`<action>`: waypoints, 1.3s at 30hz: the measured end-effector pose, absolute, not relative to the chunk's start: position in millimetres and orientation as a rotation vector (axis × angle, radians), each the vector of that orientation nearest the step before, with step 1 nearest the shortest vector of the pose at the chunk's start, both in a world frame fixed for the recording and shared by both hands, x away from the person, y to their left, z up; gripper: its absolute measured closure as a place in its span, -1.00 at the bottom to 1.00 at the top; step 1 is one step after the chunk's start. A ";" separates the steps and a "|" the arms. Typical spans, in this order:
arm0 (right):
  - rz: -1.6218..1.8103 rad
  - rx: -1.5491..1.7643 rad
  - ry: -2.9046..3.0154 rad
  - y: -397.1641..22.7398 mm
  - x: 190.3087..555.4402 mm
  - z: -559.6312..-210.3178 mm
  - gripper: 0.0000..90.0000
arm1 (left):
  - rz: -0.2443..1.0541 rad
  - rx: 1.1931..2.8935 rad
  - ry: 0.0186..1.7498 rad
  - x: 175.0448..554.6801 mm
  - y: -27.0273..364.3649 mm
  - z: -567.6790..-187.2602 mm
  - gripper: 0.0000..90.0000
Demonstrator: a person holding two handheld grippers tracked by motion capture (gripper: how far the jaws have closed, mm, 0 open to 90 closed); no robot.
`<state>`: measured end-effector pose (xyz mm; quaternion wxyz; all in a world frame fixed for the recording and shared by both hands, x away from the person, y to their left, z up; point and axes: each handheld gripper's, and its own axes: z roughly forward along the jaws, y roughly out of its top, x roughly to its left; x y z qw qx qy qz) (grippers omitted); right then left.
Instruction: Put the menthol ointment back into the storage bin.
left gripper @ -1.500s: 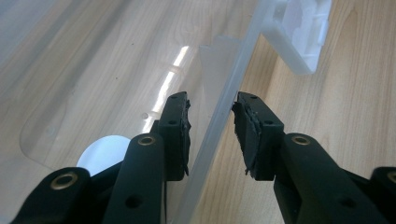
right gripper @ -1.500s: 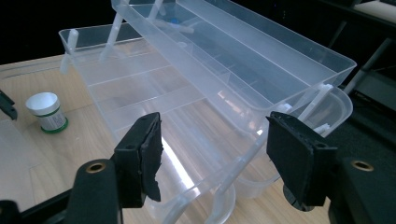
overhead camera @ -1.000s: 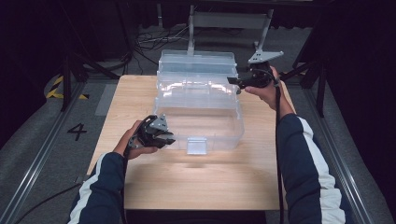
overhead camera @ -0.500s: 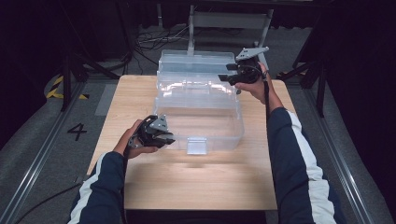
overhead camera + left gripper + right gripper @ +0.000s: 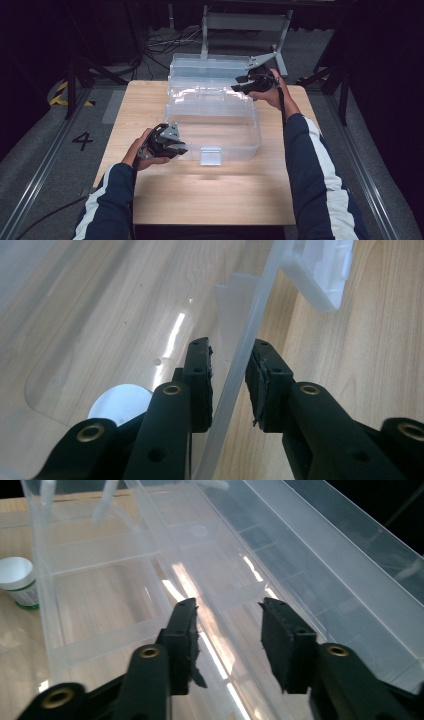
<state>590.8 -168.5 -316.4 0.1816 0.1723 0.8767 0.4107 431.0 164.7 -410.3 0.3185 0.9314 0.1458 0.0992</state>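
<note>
A clear plastic box [image 5: 215,125] stands on the wooden table [image 5: 210,200], its lid [image 5: 210,65] folded open at the back. My left gripper [image 5: 182,147] is at the box's front left corner. In the left gripper view its jaws [image 5: 230,347] straddle the clear front wall [image 5: 250,325] and hold it. My right gripper [image 5: 237,85] hovers over the box's back right part. Its jaws [image 5: 227,605] have just been closing. A clear ridge of the compartment tray [image 5: 100,580] runs between them, untouched by the pads.
A white latch [image 5: 210,155] hangs on the box's front wall, also seen in the left gripper view as a white latch [image 5: 320,270]. A small white jar with a green label [image 5: 17,580] stands beyond the tray. Metal stands and cables lie behind the table.
My right gripper has moved left over the box's back right part, and its jaws stand closer together. The left gripper and the box have kept still.
</note>
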 end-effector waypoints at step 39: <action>0.678 0.275 2.672 -140.9 585.9 -288.1 0.86 | 0.232 2.387 0.449 430.0 166.7 -412.4 0.58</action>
